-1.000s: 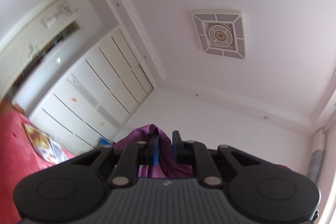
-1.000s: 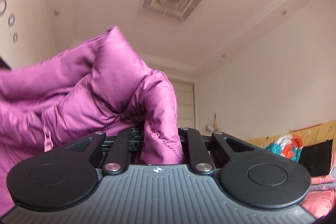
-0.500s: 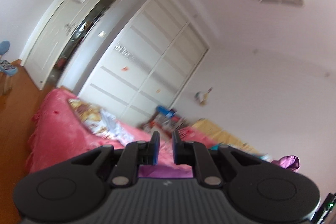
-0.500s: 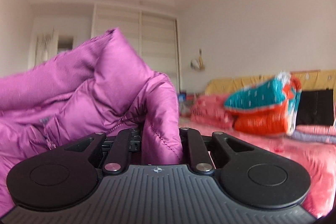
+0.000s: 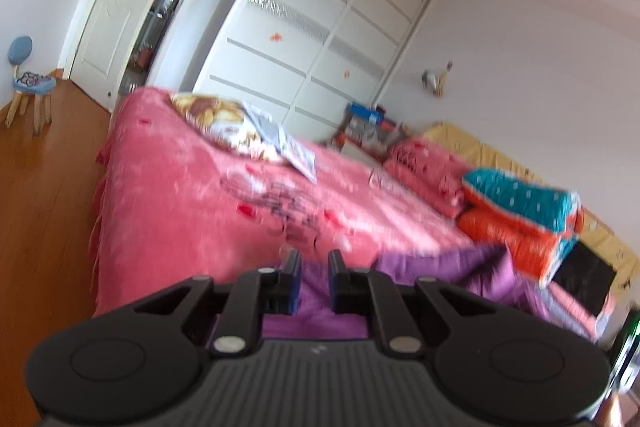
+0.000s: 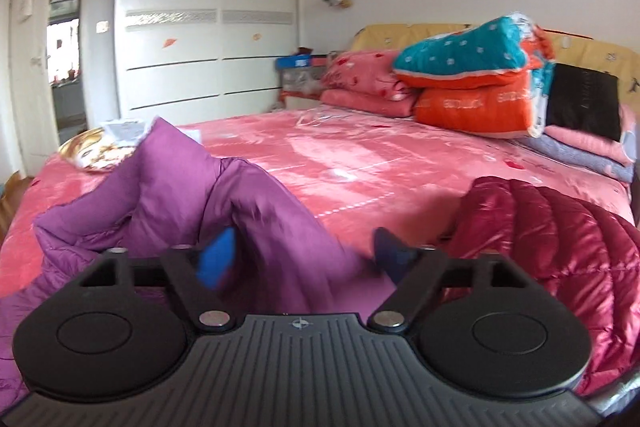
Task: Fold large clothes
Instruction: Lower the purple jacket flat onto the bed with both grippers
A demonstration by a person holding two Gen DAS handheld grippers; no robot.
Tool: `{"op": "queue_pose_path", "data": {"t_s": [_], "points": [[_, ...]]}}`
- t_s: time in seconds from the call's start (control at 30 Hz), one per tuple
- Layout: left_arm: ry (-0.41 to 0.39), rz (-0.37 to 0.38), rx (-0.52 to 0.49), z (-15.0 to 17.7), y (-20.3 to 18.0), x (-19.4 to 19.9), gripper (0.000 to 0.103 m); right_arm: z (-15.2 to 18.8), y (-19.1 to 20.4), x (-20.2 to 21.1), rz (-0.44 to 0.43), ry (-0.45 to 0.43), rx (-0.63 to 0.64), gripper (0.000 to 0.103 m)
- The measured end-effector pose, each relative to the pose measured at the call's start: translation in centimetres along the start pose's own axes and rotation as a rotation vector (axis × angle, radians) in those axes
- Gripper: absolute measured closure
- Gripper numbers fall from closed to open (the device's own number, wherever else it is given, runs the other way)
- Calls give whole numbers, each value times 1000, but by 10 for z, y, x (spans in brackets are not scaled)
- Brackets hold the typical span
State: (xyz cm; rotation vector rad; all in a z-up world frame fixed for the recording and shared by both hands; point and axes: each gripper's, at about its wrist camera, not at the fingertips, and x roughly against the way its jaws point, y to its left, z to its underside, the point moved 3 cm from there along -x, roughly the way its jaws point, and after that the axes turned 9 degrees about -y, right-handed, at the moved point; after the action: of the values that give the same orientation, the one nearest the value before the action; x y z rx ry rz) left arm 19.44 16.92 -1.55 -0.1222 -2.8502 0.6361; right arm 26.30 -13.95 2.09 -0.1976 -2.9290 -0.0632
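Right wrist view: my right hand-held gripper (image 6: 306, 251) is spread over the purple jacket (image 6: 168, 195) on the bed (image 6: 400, 171). Left hand-held gripper (image 5: 314, 267) looks nearly pressed together. Puffy, light, slippery; I'd pinch a seam.

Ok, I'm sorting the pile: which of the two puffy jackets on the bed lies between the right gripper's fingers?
The bright purple quilted jacket; the right gripper is open around its fold. The dark red glossy jacket lies apart, to the right.
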Motion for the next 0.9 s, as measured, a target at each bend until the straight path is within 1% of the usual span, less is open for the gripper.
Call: {"op": "queue_pose_path", "data": {"t_s": [0.07,0.13,0.17,0.2,0.27,0.33,0.37,0.43,0.53,0.7,0.8,0.9], "points": [[27,0,-10,10,2,8,93,5,-11,-3,10,-8,-22,2],[60,-2,-31,22,1,14,93,3,-23,16,14,-29,-61,2],[75,3,-42,28,0,18,93,12,-23,20,8,-41,-90,1],[91,11,-55,34,-3,25,93,13,-24,34,7,-55,-112,0],[132,27,-75,47,-10,35,92,21,-39,55,24,-85,-142,0],[168,48,-102,60,-20,46,89,26,-54,68,42,-99,-169,0],[181,60,-117,66,-26,52,87,30,-72,65,53,-103,-184,0],[206,86,-145,77,-37,63,83,42,-84,84,77,-106,-199,0],[240,124,-175,93,-54,79,76,70,-98,118,119,-92,-202,0],[302,179,-202,118,-75,100,69,117,-121,165,170,-43,-231,0],[334,213,-215,131,-87,114,65,138,-131,179,175,-10,-277,0],[372,249,-213,145,-99,127,63,158,-133,194,152,35,-295,0]]}}
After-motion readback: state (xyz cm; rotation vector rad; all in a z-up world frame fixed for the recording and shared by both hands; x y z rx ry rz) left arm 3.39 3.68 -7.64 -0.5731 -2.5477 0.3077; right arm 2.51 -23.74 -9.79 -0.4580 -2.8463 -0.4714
